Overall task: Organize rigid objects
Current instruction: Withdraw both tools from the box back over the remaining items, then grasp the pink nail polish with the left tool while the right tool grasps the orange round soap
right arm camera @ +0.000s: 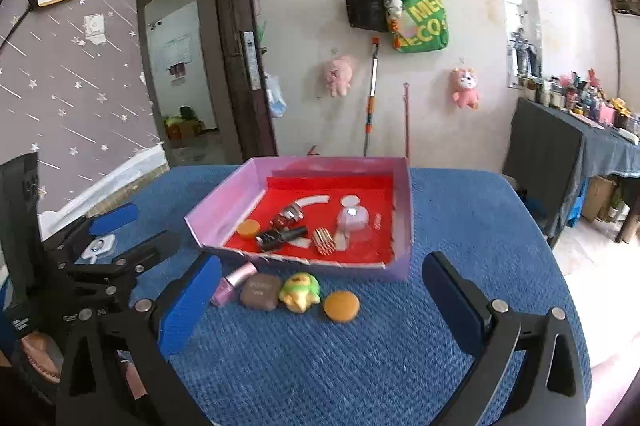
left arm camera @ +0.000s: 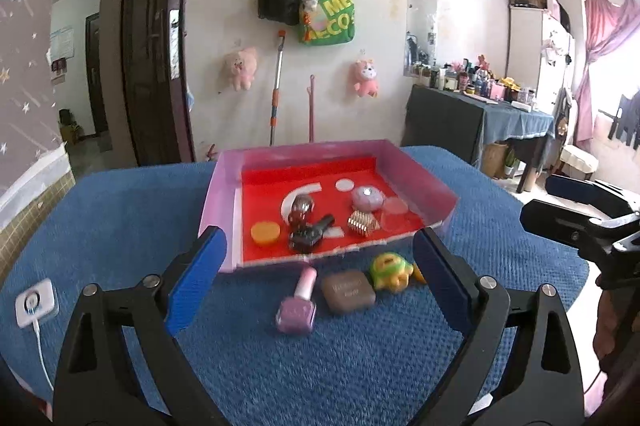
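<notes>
Both your grippers hang over the near edge of the blue textured cloth (right arm camera: 360, 366) with nothing in them: your left gripper (left arm camera: 318, 284) has its blue-padded fingers spread wide, and your right gripper (right arm camera: 320, 300) is spread just as wide, empty too. Just beyond, 4 things wait in a row on the cloth, from 9 o'clock to 3 o'clock in the right wrist view: a pink glass nail polish bottle (left arm camera: 298, 306) lying on its side, a brown rounded-square compact (left arm camera: 348, 292), a green and yellow plastic turtle toy (left arm camera: 390, 272) and an orange round disc (right arm camera: 341, 306). At 12 o'clock from that row sits the pink-walled cardboard box with a red floor (right arm camera: 224, 214), touching or nearly touching the bottle cap. Inside it already lie about 6 pieces: a second orange disc (left arm camera: 265, 234), a black bottle on its side (left arm camera: 310, 236), a shiny dark red piece (left arm camera: 300, 209), a gold ribbed clip (left arm camera: 363, 224), a lilac faceted lid (left arm camera: 367, 197) and something clear beside it. So I judge you a little over halfway, with 4 left. The left wrist view shows only a sliver of the loose orange disc behind your finger, the clear piece is hard to make out, and both views are slightly blurred.
</notes>
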Demonstrator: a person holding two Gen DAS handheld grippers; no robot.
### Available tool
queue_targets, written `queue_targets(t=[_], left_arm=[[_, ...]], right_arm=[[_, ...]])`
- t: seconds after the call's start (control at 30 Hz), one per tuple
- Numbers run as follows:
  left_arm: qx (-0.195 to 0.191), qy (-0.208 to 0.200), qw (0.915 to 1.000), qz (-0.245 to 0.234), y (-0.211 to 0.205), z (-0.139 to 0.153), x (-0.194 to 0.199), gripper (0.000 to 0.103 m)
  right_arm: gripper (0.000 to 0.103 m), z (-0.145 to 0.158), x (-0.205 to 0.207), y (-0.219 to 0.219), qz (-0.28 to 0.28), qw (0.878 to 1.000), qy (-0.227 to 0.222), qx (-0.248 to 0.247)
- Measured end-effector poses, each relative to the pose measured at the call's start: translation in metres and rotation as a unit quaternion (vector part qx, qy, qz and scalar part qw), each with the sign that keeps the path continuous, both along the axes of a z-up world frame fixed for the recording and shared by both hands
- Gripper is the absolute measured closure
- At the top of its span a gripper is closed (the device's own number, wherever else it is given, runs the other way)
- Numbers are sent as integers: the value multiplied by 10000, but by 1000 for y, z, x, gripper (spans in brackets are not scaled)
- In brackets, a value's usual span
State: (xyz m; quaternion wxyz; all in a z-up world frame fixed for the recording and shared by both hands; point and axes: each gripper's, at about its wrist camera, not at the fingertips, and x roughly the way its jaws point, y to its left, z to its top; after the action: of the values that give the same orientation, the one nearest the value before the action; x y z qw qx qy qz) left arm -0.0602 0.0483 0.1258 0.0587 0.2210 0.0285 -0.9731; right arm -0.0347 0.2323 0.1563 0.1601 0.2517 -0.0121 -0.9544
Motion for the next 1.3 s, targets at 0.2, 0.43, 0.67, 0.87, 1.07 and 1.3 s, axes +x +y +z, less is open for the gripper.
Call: queue_targets(t=[0.2, 0.43, 0.67, 0.87, 1.07, 1.3], left_arm=[[160, -264, 9994, 134, 0, -29, 8, 8], [258, -502, 9980, 291, 2, -57, 15, 8], [391, -776, 9959, 258, 2, -75, 9, 8], [409, -947, 9943, 258, 1, -82, 4, 8], [463, -1014, 9933, 288, -3, -82, 1, 8], [452, -1078, 9927, 313, -7, -83, -7, 8]], right_arm=[[0, -35, 10, 0, -313, 9995, 53, 91], [0, -77, 14, -1, -618, 9977, -25, 266], [0, -100, 8, -5, -553, 9974, -296, 354], [0, -107, 5, -6, -510, 9972, -418, 355], [0, -109, 1, -8, -468, 9970, -492, 368], [0, -108, -7, -8, -457, 9968, -533, 382]])
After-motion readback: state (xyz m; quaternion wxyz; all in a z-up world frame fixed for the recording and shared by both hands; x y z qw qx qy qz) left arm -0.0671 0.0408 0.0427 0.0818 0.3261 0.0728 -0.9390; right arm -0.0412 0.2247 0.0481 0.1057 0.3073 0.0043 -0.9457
